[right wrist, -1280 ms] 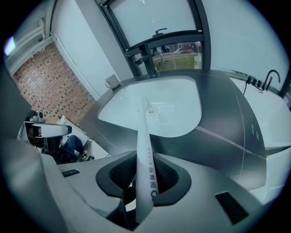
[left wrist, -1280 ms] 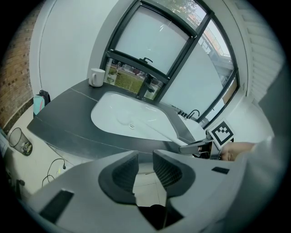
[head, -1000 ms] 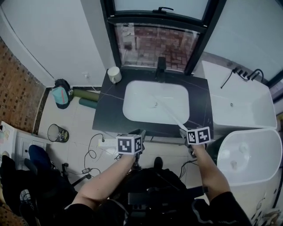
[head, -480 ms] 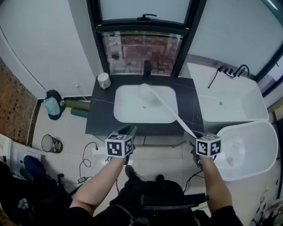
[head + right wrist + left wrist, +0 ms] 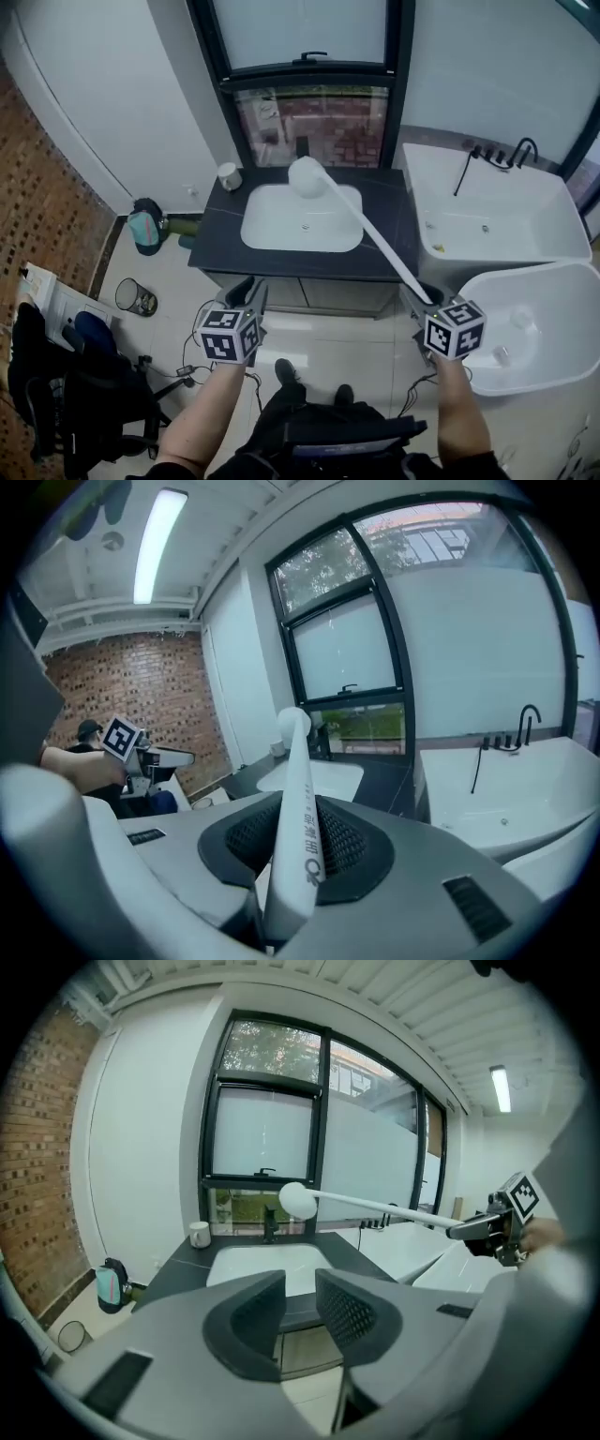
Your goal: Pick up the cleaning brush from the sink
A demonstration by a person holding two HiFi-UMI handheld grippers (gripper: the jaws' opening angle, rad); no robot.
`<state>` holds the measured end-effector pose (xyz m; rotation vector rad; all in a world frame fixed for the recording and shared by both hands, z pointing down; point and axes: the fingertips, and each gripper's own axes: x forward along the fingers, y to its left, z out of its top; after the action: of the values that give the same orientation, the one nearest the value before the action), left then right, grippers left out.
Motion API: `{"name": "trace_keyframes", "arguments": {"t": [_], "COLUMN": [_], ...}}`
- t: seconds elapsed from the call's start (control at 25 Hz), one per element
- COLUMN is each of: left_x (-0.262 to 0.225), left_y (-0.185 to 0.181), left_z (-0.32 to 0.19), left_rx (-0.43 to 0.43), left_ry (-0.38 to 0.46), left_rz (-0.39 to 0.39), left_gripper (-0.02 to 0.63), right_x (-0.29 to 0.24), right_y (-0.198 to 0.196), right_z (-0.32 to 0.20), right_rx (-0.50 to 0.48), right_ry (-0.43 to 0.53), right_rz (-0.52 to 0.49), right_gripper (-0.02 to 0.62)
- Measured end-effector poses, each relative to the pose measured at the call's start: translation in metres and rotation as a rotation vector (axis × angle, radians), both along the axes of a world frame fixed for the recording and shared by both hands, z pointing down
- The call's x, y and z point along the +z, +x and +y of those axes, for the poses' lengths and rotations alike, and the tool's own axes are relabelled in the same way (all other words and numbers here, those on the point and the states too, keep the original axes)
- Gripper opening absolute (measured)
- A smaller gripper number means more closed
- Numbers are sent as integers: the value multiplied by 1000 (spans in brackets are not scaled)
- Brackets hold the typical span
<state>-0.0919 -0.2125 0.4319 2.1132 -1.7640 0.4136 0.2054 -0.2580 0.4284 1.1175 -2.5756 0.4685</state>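
Right tongs (image 5: 419,292) clamped on the handle end of the long white plastic cleaning brush (image 5: 367,231), pads pressing both sides of the handle. The brush is held in the air and slants away from the tongs, its rounded head over the back rim of the white rectangular sink (image 5: 272,230). The sink is set in the dark stone tabletop (image 5: 214,246). Left tongs (image 5: 246,292) stand apart with nothing between them, short of the tabletop's front edge. White cup (image 5: 228,175) at the tabletop's back left corner.
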Motion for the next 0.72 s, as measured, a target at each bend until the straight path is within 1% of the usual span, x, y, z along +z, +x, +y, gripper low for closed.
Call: {"name": "trace_keyframes", "arguments": {"t": [0.08,0.2,0.28,0.4,0.52,0.6,0.68,0.72], "left_x": [-20,-48,-59,-68,-79,-82,-79,-78], "left_y": [16,30,39,52,55,51,42,40], "left_z": [26,60,82,126,174,196,210,216], "left_rx": [-14,-18,-2,42,83,100,106,103], "left_ry": [35,103,134,191,283,334,362,372], "left_rz": [2,-9,-14,-25,-8,14,32,39], "left_gripper": [109,109,109,109,109,107,63,51], "right_x": [-20,-49,-63,-75,-88,-97,-105,-107], "right_y": [19,35,46,63,70,69,63,61], "right_z": [18,41,58,98,142,165,181,190], "right_rx": [15,51,92,156,215,249,278,291], "right_ry": [51,126,166,227,283,311,341,356], "right_rz": [-6,-16,-32,-64,-99,-117,-123,-127], "right_gripper": [83,83,83,83,83,83,83,83]}}
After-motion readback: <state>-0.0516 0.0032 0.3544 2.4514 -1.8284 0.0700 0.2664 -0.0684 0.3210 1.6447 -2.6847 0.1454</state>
